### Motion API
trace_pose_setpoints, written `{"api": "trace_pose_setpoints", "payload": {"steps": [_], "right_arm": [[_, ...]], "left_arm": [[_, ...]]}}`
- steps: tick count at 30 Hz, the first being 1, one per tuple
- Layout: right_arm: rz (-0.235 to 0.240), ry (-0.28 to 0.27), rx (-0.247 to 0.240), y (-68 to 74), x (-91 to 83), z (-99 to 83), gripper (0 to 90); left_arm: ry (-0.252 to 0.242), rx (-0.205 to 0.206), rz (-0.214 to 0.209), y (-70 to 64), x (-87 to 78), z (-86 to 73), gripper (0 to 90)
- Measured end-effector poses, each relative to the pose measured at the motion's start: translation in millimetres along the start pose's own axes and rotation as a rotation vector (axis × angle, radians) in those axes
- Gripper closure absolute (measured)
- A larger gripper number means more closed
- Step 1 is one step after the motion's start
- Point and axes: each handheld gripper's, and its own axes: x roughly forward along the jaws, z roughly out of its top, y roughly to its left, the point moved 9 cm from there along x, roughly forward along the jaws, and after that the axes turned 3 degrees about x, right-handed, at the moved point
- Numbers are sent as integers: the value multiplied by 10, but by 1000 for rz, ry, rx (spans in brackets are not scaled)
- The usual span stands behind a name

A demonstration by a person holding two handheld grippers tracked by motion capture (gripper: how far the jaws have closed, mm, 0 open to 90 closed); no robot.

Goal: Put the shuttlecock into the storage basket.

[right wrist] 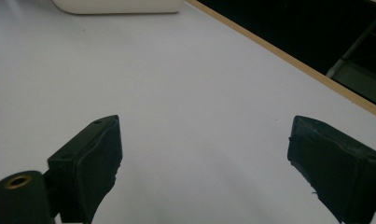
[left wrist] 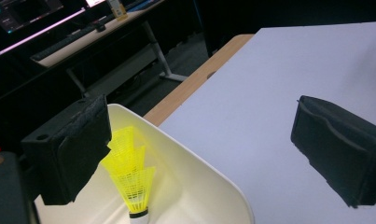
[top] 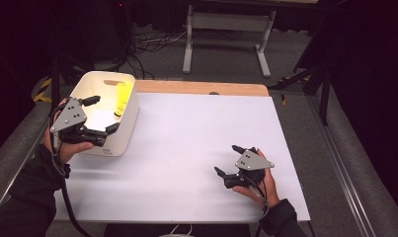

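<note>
Where the high view looks down on the desk (top: 196, 148), a white bin (top: 129, 123) is seen at its left edge, and a yellow shuttlecock (top: 121, 98) stands inside it against the far wall. The left gripper (top: 100, 114) is held above the bin's near half, its jaws spread wide and holding nothing, while the right gripper (top: 227, 159) is held low over the bare white sheet well apart from the bin, its jaws likewise wide and empty. From the left gripper view, the shuttlecock (left wrist: 132, 179) is found within the bin (left wrist: 209, 186), cork end down and skirt up, just beside the left-hand jaw and not between the two. From the right gripper view, wide-set jaws are shown over the desk (right wrist: 185, 93), and a bottom corner of the bin (right wrist: 118, 6) is caught at the top edge. The step in hand is judged to be either a reach for the shuttlecock or a release just made; which cannot be told. For a pick-up, the jaws would need to be shifted sideways until the skirt lies between them, lowered and closed gently.
</note>
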Motion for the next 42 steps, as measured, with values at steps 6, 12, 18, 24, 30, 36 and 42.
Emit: {"api": "trace_pose_setpoints", "payload": {"steps": [6, 12, 18, 24, 30, 36, 42], "right_arm": [[-9, -11, 1, 0, -14, 24, 114], [-1, -12, -6, 40, -3, 39, 113], [1, -14, -3, 54, -3, 43, 110], [8, -13, -8, 81, 5, 42, 108], [8, -13, -2, 81, 5, 41, 108], [3, -4, -12, 77, 5, 33, 108], [6, -3, -14, 88, 5, 33, 108]], "left_arm": [[-21, -2, -8, -90, -21, -5, 57], [-35, -6, -23, -195, -24, -42, 59], [-58, -17, -18, -279, -19, -77, 61], [-62, -9, -15, -370, -8, -107, 67], [-87, -3, -17, -468, -30, -90, 68], [-105, 10, -7, -588, -28, -120, 70], [-92, 20, -20, -681, 3, -187, 77]]}}
